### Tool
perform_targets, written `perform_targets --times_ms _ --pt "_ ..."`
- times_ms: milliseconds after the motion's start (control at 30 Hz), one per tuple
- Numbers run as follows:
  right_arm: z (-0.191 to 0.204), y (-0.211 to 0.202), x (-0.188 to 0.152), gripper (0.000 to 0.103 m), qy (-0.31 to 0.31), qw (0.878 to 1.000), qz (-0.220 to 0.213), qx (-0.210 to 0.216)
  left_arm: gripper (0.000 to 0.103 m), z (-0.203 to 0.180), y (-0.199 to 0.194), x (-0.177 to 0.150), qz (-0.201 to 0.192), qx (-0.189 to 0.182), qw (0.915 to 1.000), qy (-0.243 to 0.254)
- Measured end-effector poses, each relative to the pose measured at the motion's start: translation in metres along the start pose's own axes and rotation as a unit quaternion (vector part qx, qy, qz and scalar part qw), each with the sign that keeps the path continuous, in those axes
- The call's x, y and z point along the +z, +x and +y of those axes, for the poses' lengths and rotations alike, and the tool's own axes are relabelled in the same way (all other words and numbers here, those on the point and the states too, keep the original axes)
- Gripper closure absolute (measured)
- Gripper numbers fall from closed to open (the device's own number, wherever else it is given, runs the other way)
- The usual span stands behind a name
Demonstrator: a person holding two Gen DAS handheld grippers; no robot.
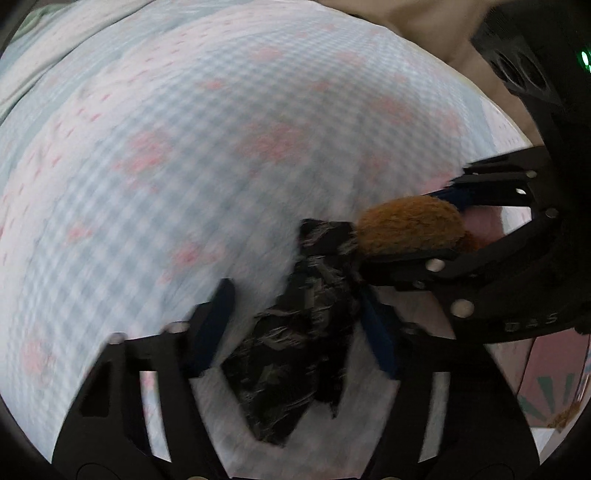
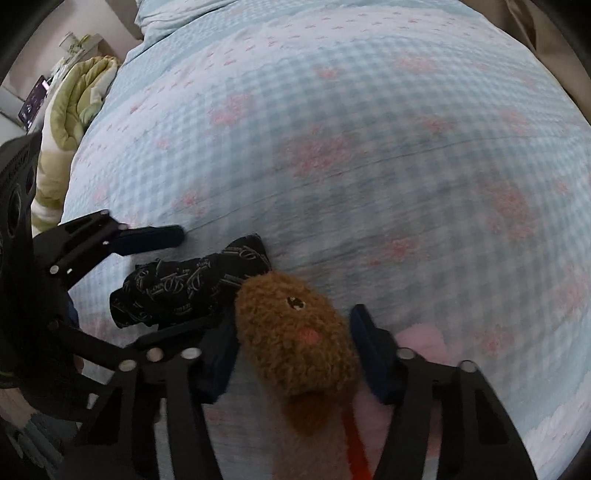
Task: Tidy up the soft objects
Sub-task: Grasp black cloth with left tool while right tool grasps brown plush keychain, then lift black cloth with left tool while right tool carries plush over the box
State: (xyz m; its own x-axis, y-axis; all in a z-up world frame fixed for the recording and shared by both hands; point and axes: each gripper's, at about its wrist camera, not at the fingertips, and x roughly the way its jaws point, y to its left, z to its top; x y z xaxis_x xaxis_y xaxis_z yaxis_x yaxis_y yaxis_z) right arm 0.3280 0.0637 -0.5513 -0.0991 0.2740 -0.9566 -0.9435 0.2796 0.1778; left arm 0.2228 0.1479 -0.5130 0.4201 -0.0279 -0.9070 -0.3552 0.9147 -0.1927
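A black cloth bundle with a pale print (image 1: 295,332) (image 2: 184,284) lies on the blue checked bedsheet (image 1: 184,147). My left gripper (image 1: 297,328) points down over it, open, with the cloth between the jaws. One finger touches the cloth and a strip of sheet shows beside the other. A brown plush toy head (image 2: 295,339) (image 1: 410,229) with a pale pink body (image 2: 417,339) lies right beside the cloth. My right gripper (image 2: 297,354) is shut on that head, with both pads against its sides. The two grippers stand close together and almost touch.
A rolled green and yellow quilt (image 2: 74,110) lies at the bed's far left, next to a dark screen (image 2: 37,96). Folded light blue bedding (image 2: 184,11) sits at the head end. A gloved hand (image 2: 22,424) holds the left gripper. The wide sheet (image 2: 406,147) stretches beyond.
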Motion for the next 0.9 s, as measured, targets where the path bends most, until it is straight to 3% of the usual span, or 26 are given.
perform_targets --times_ms 167,567,900 --pt "0.009 0.002 0.001 0.067 -0.015 1.0 -0.003 -0.005 0.067 -0.017 0.006 0.005 0.001 -0.001 0.9993 0.038" --pt "0.017 -0.025 0.005 0.068 0.01 0.999 -0.038 -0.007 0.068 -0.006 -0.019 0.013 -0.009 0.011 0.9996 0.022" --pt "0.043 -0.111 -0.015 0.068 0.076 0.991 -0.098 -0.044 0.068 -0.013 -0.094 0.034 -0.052 0.019 0.9973 0.049"
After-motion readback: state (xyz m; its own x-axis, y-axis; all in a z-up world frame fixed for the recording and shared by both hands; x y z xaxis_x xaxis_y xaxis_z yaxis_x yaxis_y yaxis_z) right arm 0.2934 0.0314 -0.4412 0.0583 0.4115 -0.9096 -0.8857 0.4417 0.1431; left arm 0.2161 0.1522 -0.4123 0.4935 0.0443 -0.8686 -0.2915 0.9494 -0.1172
